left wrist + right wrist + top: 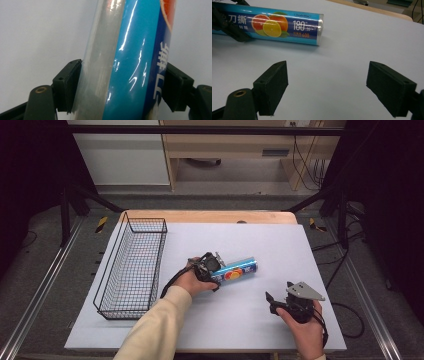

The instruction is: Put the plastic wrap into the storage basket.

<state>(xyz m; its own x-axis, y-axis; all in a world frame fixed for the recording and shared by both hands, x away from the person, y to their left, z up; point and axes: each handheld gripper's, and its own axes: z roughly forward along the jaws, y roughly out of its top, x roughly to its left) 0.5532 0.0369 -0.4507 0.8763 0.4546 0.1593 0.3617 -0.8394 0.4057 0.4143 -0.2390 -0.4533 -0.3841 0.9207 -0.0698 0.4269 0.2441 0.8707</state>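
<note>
A blue cling-film roll (240, 268) with orange-fruit pictures lies on the white table sheet (265, 240), near its middle. My left gripper (219, 272) is shut on the roll's left end. In the left gripper view both black pads press against the sides of the roll (130, 62). My right gripper (279, 292) hovers over the sheet at the front right, apart from the roll, its jaws wide open around bare sheet (327, 82). The right gripper view has the roll (287, 25) lying beyond them, with the left gripper's black jaws (230, 28) at its left end.
A long black wire basket (107, 275) stands along the left side of the sheet, with nothing visible inside it. The wooden table edge (210, 216) shows at the back. Metal frame rails run along both sides of the table.
</note>
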